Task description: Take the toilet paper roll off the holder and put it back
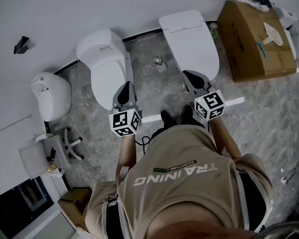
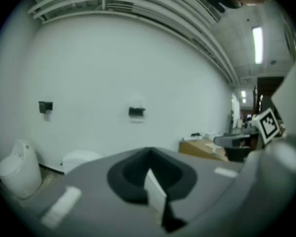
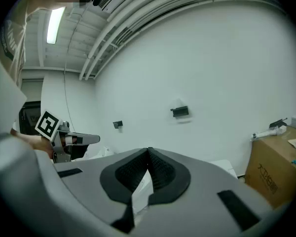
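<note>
Two small black holders (image 2: pixel 136 111) (image 2: pixel 45 106) are fixed to the white wall, far ahead of both grippers. In the right gripper view the same holders (image 3: pixel 180 111) (image 3: pixel 118 124) show small, and one holder (image 1: pixel 21 44) appears in the head view. A roll on them is too small to make out. My left gripper (image 1: pixel 124 87) (image 2: pixel 149 154) is held level in front of the person, jaws shut, nothing between them. My right gripper (image 1: pixel 192 75) (image 3: pixel 149 152) is beside it, jaws meeting at the tips, holding nothing.
Two white toilets (image 1: pixel 105 59) (image 1: pixel 192 39) stand against the wall right ahead, with a smaller white fixture (image 1: pixel 52 93) at the left. A cardboard box (image 1: pixel 254 36) sits on the marble floor at the right. A white cabinet (image 1: pixel 45 156) stands at the lower left.
</note>
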The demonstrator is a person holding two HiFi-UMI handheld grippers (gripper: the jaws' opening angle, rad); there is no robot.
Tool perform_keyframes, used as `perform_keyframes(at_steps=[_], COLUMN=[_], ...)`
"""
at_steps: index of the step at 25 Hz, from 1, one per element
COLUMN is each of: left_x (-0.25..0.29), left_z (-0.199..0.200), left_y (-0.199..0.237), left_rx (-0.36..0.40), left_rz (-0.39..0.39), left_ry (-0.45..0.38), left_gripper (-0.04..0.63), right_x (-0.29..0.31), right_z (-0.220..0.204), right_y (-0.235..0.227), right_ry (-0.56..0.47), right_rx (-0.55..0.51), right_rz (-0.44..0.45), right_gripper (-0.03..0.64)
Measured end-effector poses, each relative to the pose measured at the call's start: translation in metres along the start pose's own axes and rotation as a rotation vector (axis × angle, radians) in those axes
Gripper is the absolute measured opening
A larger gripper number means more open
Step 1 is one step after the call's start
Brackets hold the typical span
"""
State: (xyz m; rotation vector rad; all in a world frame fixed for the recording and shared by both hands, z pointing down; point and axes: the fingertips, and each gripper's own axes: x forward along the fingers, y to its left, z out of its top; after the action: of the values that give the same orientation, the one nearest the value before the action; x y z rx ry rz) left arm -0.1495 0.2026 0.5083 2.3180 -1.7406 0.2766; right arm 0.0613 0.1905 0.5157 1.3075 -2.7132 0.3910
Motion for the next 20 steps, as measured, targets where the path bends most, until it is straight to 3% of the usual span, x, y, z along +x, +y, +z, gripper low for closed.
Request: perform_keyframes(at_steps=[6,20], left_x=[-0.007,-0.013], left_z=[0.02,-0.012], left_y=[0.009,0.047], left_rx=[-0.002,-0.041], left_rz=[-0.002,-0.049], left_ry=[-0.051,-0.027], left_gripper=[0.005,0.005], right_x=[0.007,0.022], right_z=[0.014,0.009], right_y=[0.021,0.04], right_ry=[-0.005,-0.005], right_rx=[-0.019,0.066], right_rz=[0.039,-0.027], right_gripper=[0.011,0.011])
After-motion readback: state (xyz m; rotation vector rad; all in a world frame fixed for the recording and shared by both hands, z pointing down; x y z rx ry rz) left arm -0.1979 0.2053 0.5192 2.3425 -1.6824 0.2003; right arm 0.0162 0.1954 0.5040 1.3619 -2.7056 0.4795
